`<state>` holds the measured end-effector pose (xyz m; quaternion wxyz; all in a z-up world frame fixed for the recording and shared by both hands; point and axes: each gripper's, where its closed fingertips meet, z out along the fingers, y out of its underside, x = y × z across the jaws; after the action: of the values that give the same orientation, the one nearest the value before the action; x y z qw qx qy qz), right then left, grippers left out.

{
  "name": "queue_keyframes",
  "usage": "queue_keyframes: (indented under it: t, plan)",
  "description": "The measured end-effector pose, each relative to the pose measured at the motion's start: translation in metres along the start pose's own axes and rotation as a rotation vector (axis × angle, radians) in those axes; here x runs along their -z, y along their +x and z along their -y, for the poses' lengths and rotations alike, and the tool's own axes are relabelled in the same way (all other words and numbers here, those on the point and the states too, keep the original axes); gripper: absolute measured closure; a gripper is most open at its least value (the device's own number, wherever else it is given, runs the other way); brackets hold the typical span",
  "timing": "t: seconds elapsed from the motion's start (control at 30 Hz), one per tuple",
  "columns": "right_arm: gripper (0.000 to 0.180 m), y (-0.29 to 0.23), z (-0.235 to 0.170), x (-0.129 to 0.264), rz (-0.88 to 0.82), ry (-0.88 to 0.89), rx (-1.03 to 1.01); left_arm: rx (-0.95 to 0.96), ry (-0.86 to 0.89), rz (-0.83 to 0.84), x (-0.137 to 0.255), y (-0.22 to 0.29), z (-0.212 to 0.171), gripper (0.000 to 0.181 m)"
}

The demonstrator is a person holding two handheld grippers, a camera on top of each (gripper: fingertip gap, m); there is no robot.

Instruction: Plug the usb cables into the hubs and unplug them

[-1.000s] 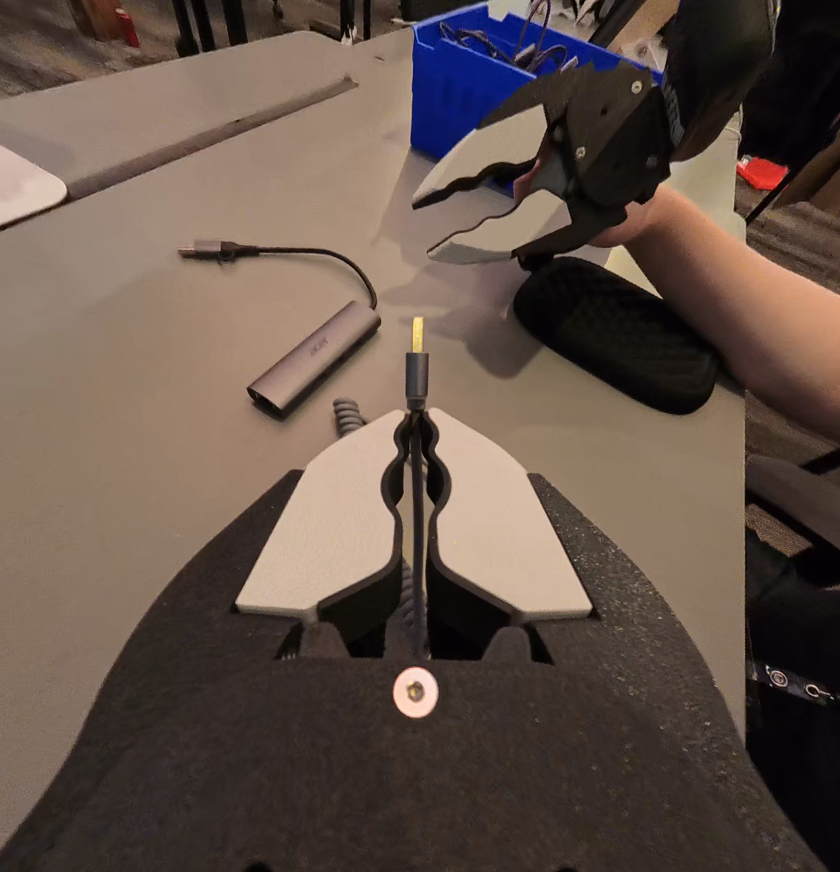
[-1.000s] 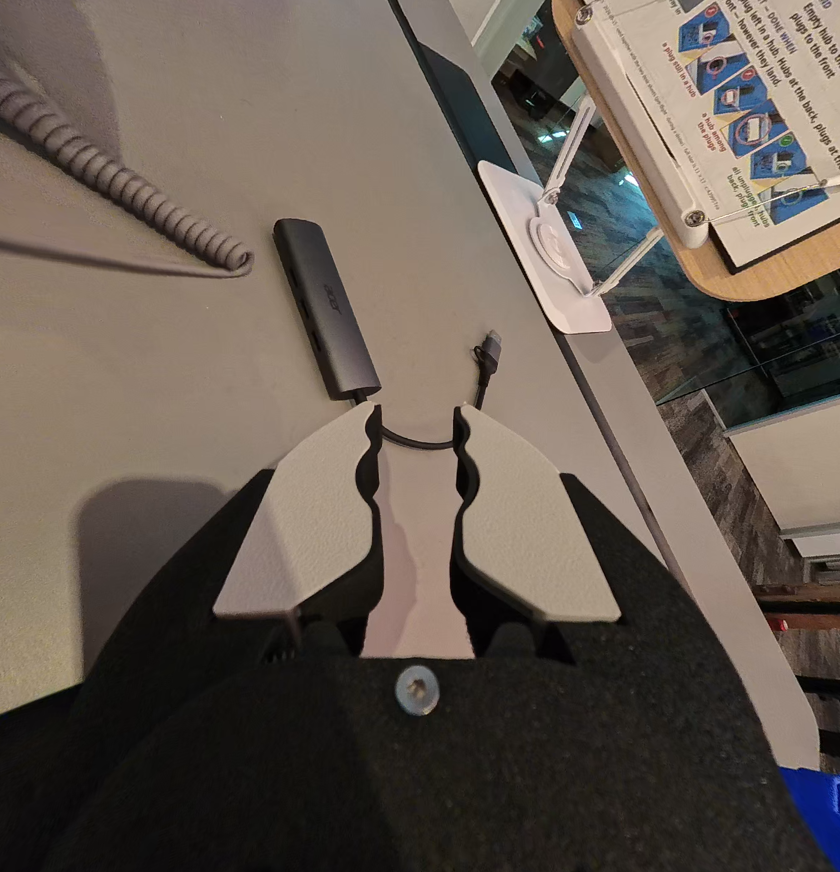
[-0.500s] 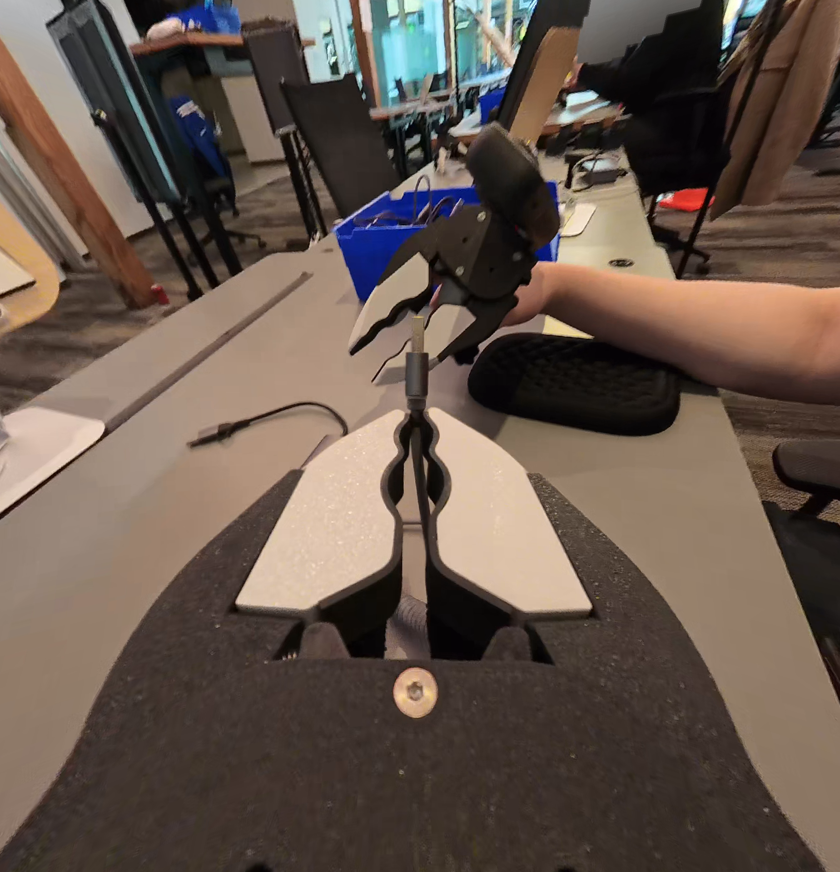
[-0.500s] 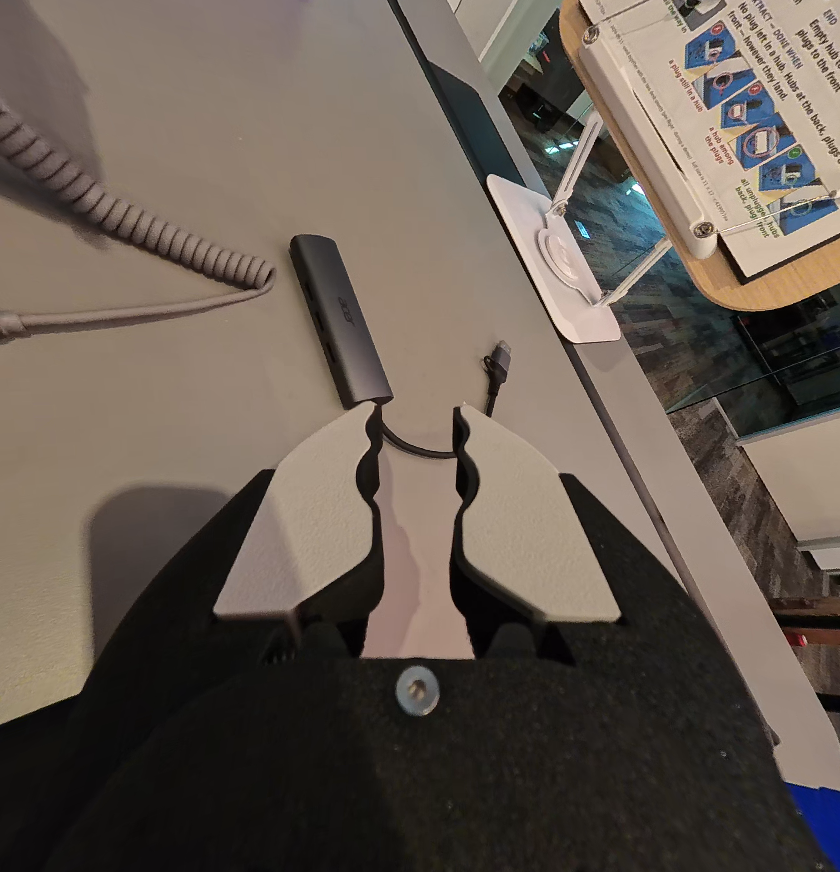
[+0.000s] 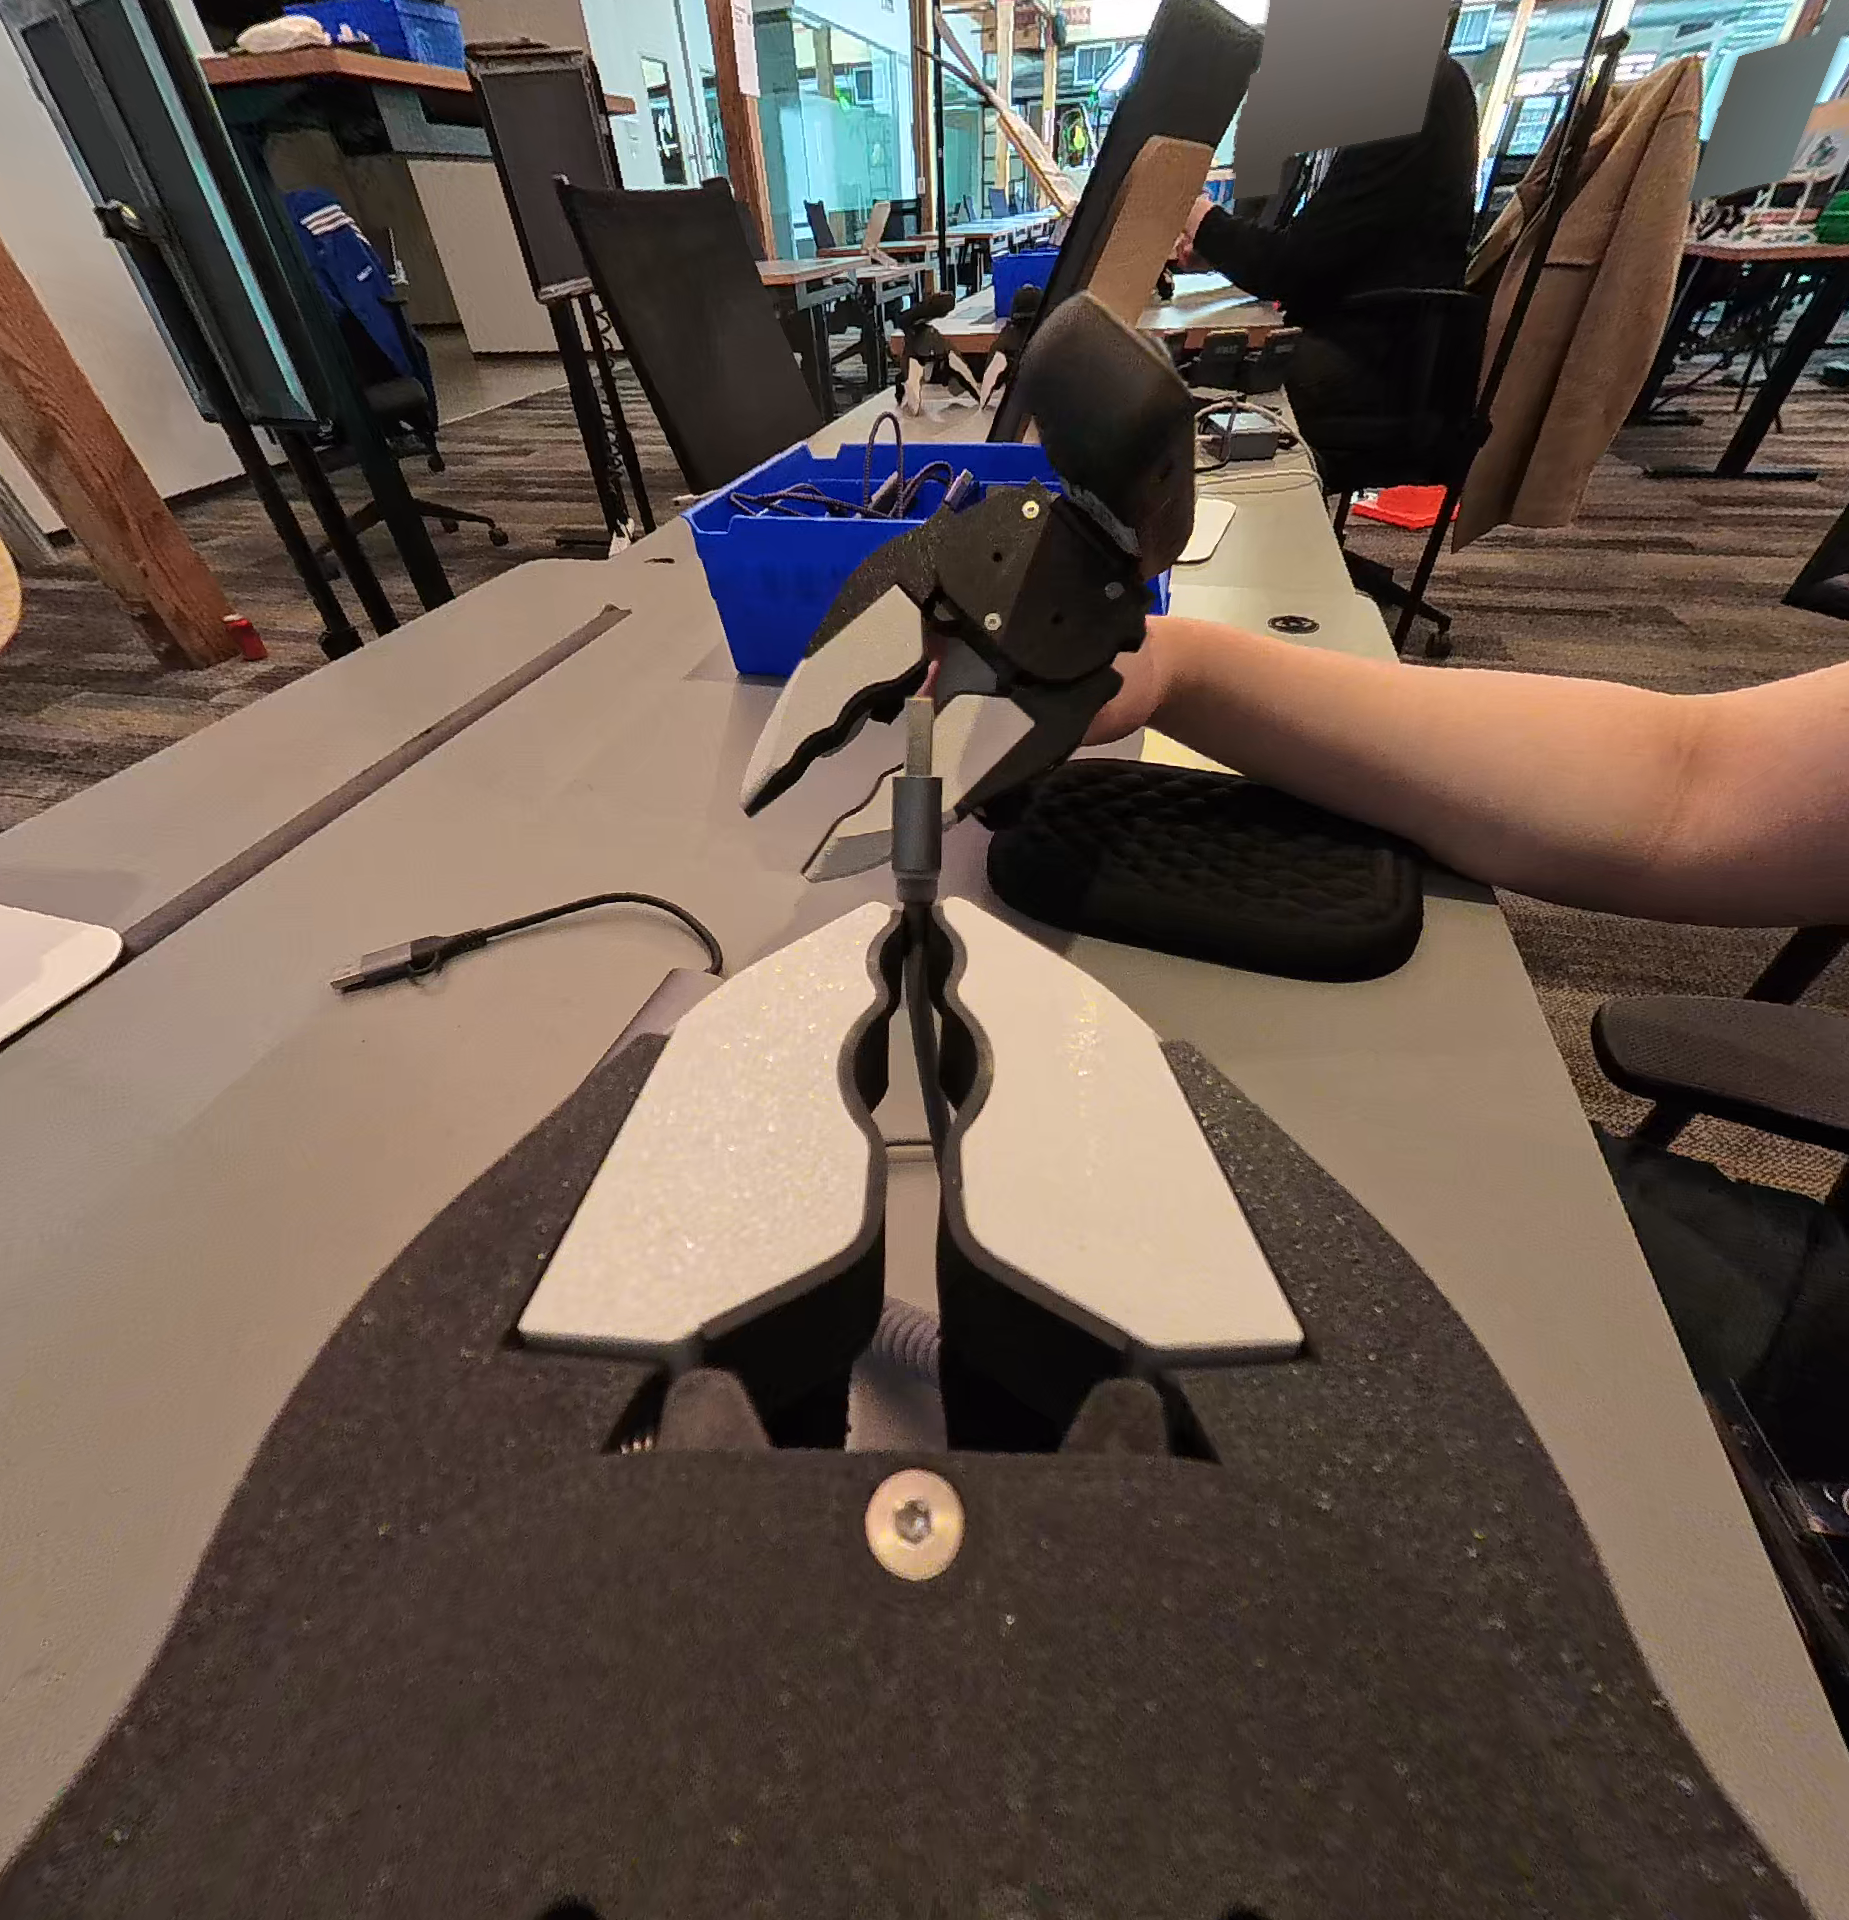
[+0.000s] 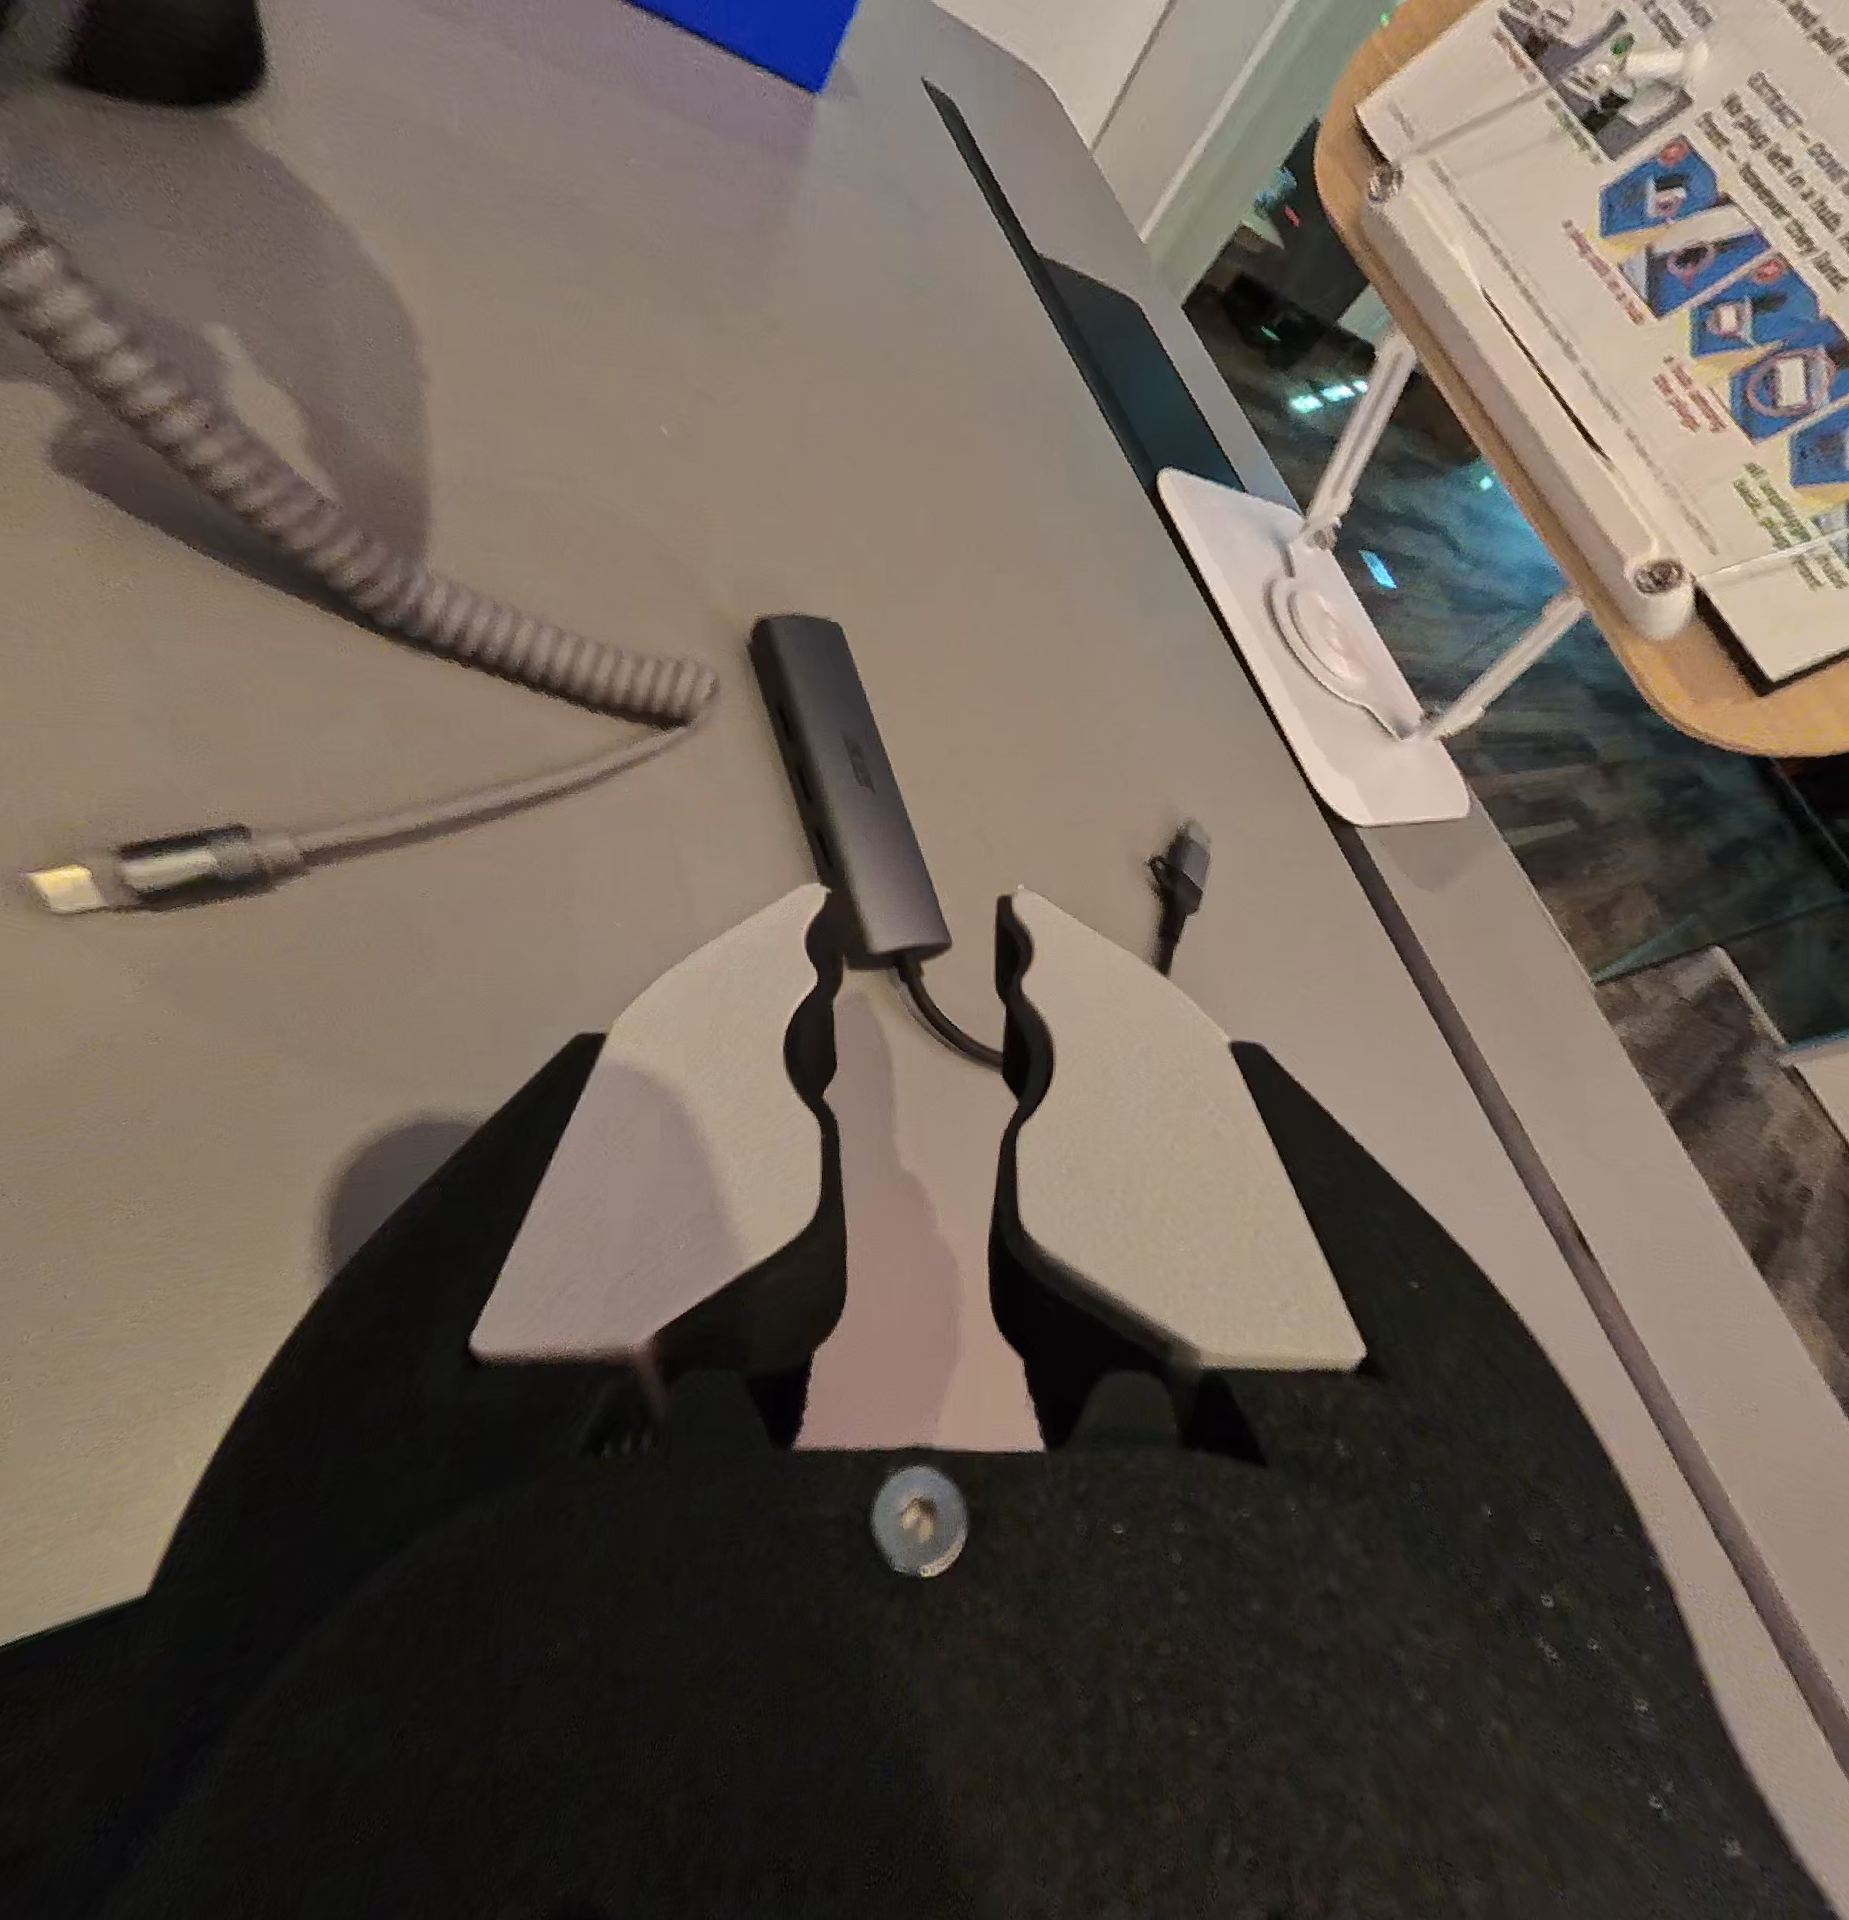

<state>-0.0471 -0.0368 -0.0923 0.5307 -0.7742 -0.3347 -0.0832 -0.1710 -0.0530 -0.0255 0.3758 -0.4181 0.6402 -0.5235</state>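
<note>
My left gripper (image 5: pixel 915 912) is shut on a grey coiled USB cable, and its plug (image 5: pixel 917 795) sticks up past the fingertips. My right gripper (image 5: pixel 858 790) hovers open above the table just behind that plug. In the right wrist view the right gripper (image 6: pixel 915 906) is open and empty above the cable end of a dark grey hub (image 6: pixel 847 774) lying flat. The hub's short cable (image 6: pixel 946 1023) curls to a small plug (image 6: pixel 1190 844). The coiled cable (image 6: pixel 276 468) trails left of the hub, and its other plug (image 6: pixel 68 888) looks blurred.
A blue bin (image 5: pixel 785 566) of cables stands at the back of the grey table (image 5: pixel 224 1143). A black padded rest (image 5: pixel 1200 873) lies under the person's forearm (image 5: pixel 1471 769). A white stand base (image 6: pixel 1315 665) holds an instruction sheet (image 6: pixel 1678 343) at the table's edge. The left gripper's tips are roughly 15 cm from the right gripper's. The dark grey hub (image 6: pixel 847 774) sits 9 cm or so from the ends of my right fingers.
My left gripper has tilted up with the plug, so the hub is now mostly hidden behind its fingers. The coiled cable's other plug has slid into the right wrist view. The right gripper stays open.
</note>
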Motion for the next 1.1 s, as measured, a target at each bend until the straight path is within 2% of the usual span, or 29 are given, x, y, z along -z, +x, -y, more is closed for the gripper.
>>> queue_keyframes:
  t: [0.1, 0.23, 0.33, 0.5, 0.57, 0.6, 0.7, 0.8, 0.87, 0.97, 1.1]
  plan:
    - [0.152, -0.014, 0.023, 0.002, 0.092, 0.095, -0.037, 0.001, -0.001, -0.003, 0.000, 0.000, 0.003, 0.178]
    - [0.152, -0.034, 0.079, 0.012, 0.244, 0.318, -0.123, 0.003, -0.004, -0.018, 0.000, 0.003, 0.007, 0.178]
    - [0.152, -0.040, 0.109, 0.016, 0.309, 0.412, -0.175, -0.005, -0.005, -0.021, 0.000, 0.004, 0.010, 0.178]
    - [0.154, -0.056, 0.138, 0.018, 0.394, 0.509, -0.220, 0.006, 0.004, -0.025, 0.000, 0.006, 0.012, 0.178]
    - [0.159, -0.060, 0.145, 0.019, 0.422, 0.546, -0.256, 0.007, 0.005, -0.025, 0.000, 0.006, 0.011, 0.178]
    - [0.168, -0.061, 0.147, 0.019, 0.431, 0.558, -0.273, 0.010, 0.003, -0.028, 0.001, 0.007, 0.010, 0.178]
    - [0.172, -0.063, 0.151, 0.018, 0.458, 0.571, -0.328, 0.022, 0.010, -0.029, 0.001, 0.006, 0.010, 0.178]
    - [0.172, -0.060, 0.147, 0.011, 0.364, 0.516, -0.294, 0.024, -0.019, 0.034, 0.003, -0.003, 0.006, 0.175]
    - [0.172, -0.057, 0.144, 0.009, 0.247, 0.468, -0.219, 0.059, -0.065, 0.114, 0.009, -0.013, 0.003, 0.163]
    - [0.172, -0.056, 0.143, 0.007, 0.079, 0.404, -0.121, 0.145, -0.103, 0.185, 0.019, -0.014, 0.011, 0.159]
    - [0.171, -0.065, 0.144, -0.004, -0.037, 0.337, -0.037, 0.173, -0.131, 0.234, 0.019, -0.002, 0.024, 0.150]
